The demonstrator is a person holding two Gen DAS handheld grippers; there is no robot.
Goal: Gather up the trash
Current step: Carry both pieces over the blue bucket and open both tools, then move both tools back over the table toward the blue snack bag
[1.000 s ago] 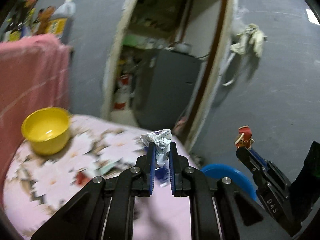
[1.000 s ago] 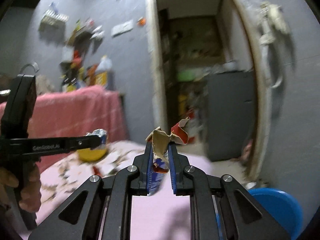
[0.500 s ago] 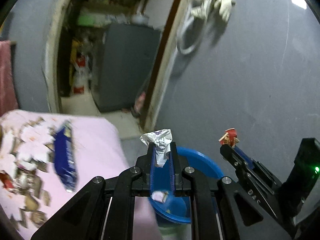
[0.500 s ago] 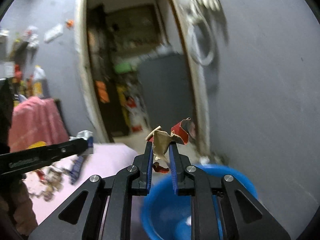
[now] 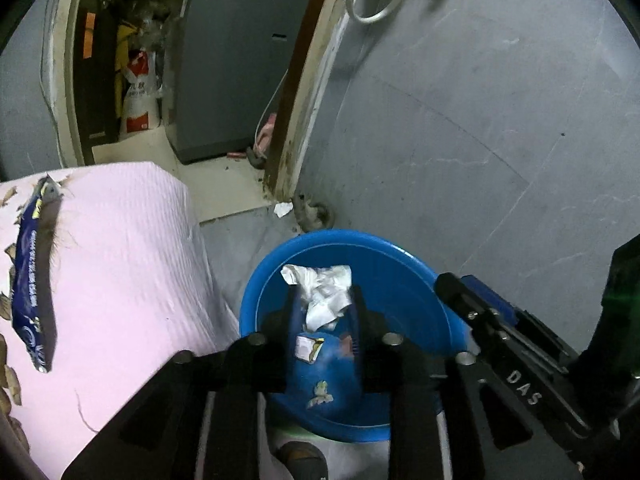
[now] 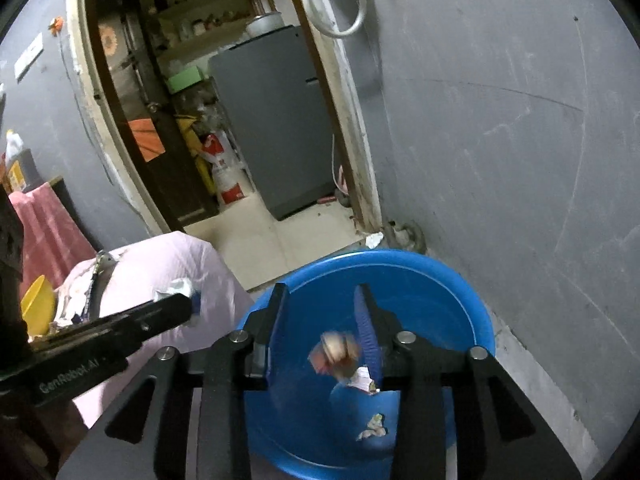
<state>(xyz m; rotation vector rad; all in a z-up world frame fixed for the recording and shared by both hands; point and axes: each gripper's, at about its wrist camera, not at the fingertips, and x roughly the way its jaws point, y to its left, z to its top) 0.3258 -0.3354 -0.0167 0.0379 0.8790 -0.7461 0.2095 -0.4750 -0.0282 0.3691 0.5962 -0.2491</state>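
Left wrist view first: we see the left gripper (image 5: 322, 312) over the blue basin (image 5: 400, 264), its fingers parted a little, with a crumpled white wrapper (image 5: 322, 292) between them — whether they press it we cannot tell. Small scraps (image 5: 308, 348) lie on the basin's floor beneath. To the right of the basin the right gripper (image 5: 460, 292) shows from the side.

From the right wrist we see the right gripper (image 6: 322, 316) with its fingers spread wide above the same basin (image 6: 420, 280); a blurred red-and-tan scrap (image 6: 336, 356) sits in mid-air between them, touching neither finger. Left of the basin stands the pink-covered table (image 5: 120, 260), with a dark blue packet (image 5: 32, 280) on it. Beyond the basin we see an open doorway with a grey appliance (image 6: 276, 132) inside.
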